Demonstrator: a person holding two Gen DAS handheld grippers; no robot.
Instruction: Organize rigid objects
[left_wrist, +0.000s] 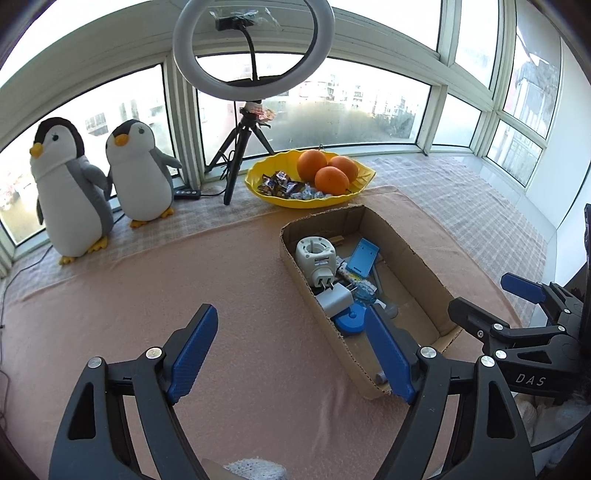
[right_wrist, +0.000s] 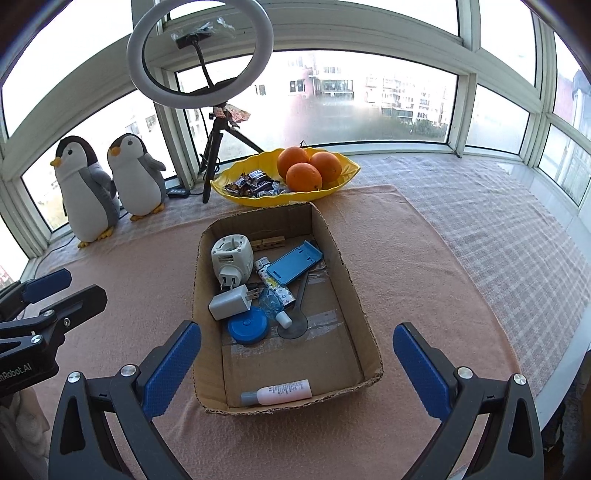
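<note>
An open cardboard box (right_wrist: 343, 266) stands on the pink cloth; it also shows in the left wrist view (left_wrist: 413, 254). Inside lie a white plug adapter (right_wrist: 232, 254), a white charger (right_wrist: 229, 302), a round blue disc (right_wrist: 247, 325), a blue phone holder (right_wrist: 295, 261), a clothespin (right_wrist: 267, 242), a small patterned tube (right_wrist: 275, 284) and a pink bottle (right_wrist: 280, 392). My left gripper (left_wrist: 291, 350) is open and empty, left of the box. My right gripper (right_wrist: 297, 358) is open and empty, its fingers either side of the box's near end.
A yellow bowl (right_wrist: 332, 190) with three oranges (right_wrist: 304, 176) and sweets stands behind the box. Two plush penguins (right_wrist: 114, 184) and a ring light on a tripod (right_wrist: 210, 162) stand by the window. The table's round edge (right_wrist: 565, 369) is at the right.
</note>
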